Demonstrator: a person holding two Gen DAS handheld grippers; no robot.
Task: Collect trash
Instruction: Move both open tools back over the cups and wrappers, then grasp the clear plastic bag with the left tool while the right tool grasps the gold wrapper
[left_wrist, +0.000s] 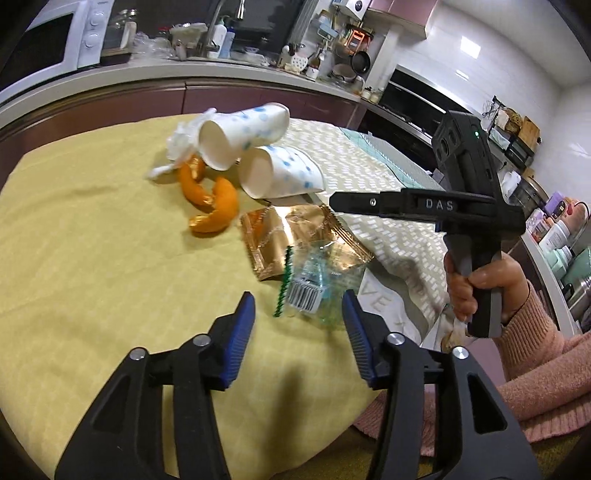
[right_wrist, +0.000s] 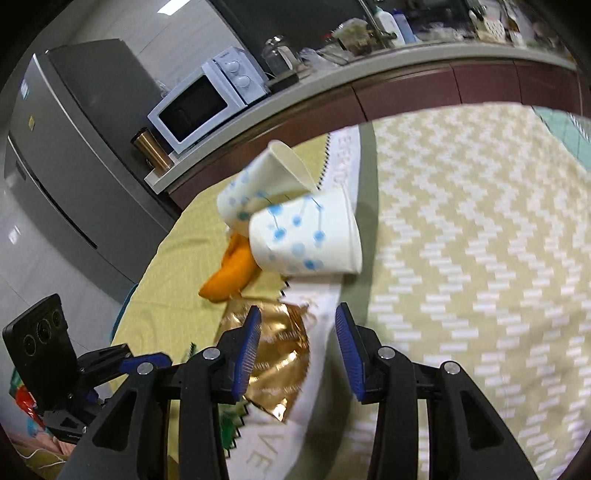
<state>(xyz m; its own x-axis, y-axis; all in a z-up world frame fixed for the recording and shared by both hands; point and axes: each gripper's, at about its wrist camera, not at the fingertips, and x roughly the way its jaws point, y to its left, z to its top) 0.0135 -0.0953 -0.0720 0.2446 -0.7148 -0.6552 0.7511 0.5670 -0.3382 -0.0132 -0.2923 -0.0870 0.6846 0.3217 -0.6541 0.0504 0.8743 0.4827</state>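
Your grippers are both empty, and all the trash is on the table.
Left gripper (left_wrist: 298, 303) and right gripper (right_wrist: 298, 328) have fingers spread, pinching nothing. Middle of the frame: two paper cups (left_wrist: 243, 134), orange peel (left_wrist: 216, 206), a gold wrapper (left_wrist: 295, 236), a clear wrapper (left_wrist: 321, 284). Nothing is picked up yet.

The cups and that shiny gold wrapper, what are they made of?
The cups look like thin paper: matte white with printed blue dots, one lying against the other. The gold wrapper looks like metallic foil or foil-coated plastic: it is creased, glints in the light and has a zigzag-cut edge.
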